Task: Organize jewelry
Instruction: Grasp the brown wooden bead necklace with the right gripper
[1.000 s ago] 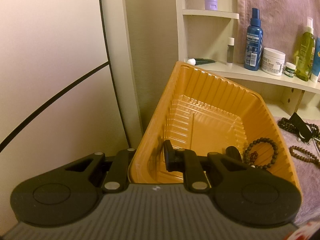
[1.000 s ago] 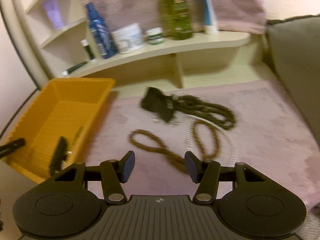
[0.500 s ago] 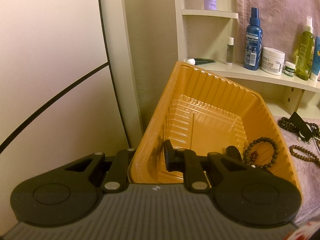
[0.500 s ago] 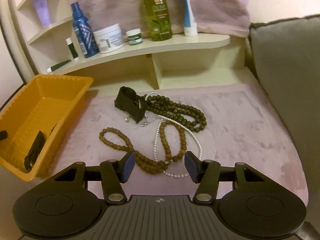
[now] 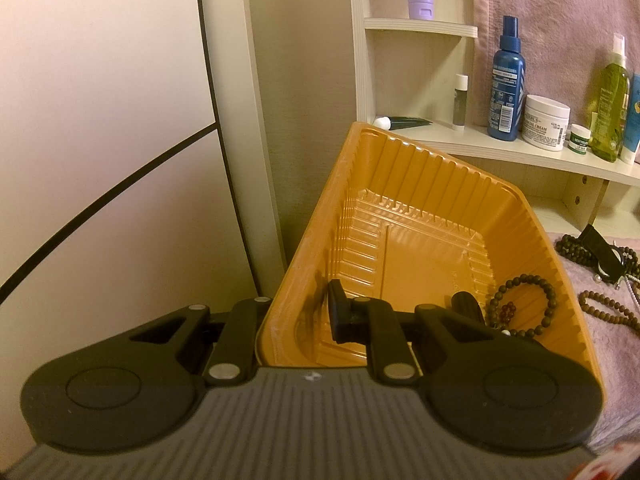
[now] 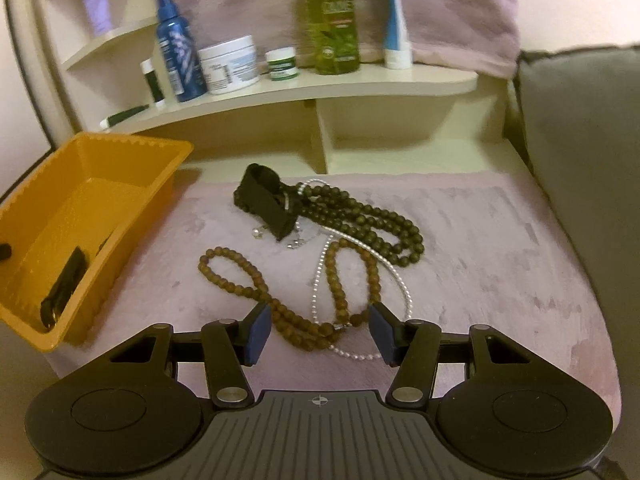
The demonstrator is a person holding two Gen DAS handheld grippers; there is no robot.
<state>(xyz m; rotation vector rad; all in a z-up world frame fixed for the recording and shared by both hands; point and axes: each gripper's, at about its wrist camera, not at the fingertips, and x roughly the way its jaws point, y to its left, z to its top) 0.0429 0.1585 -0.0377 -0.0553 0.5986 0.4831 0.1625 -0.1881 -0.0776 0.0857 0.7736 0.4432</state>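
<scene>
My orange tray looked like thin glossy plastic, ribbed along its walls. The cloth under the jewelry was a soft, matt, plush pink fabric. The brown bead necklace seemed matt wood, the dark bead strand slightly shinier, the white bead chain pearly. My right tool had matt black plastic arms and blue pads. The shelf was smooth pale wood.

Dim warm light, fisheye-bent edges
</scene>
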